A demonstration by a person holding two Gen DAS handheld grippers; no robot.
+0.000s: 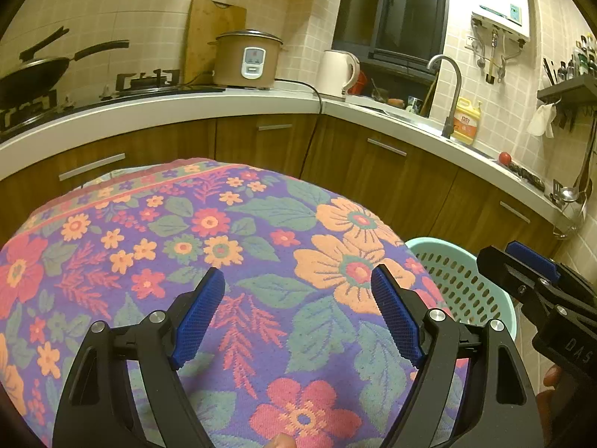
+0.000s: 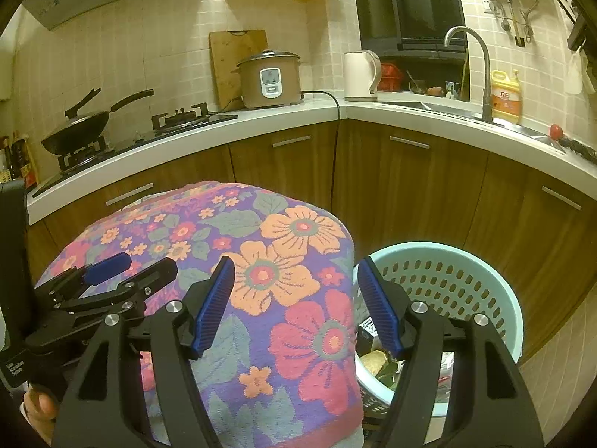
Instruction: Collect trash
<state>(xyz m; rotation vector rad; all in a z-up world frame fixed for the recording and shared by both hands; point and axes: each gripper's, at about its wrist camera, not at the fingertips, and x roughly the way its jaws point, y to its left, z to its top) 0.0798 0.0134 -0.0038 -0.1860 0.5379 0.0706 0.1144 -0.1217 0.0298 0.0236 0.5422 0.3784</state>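
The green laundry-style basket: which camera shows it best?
The right wrist view: the basket shows its whole rim, holed wall and trash inside. The left wrist view shows only part of the basket, behind the floral cloth.

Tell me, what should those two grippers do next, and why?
Probably draw the right gripper back from the basket to look for more trash. Both it and the left gripper are open and empty, scraps already lie in the basket, and the flowered cloth shows nothing left to pick up.

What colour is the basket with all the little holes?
The basket is pale mint green, a light turquoise. The right wrist view shows it best, beside the flowery cloth.
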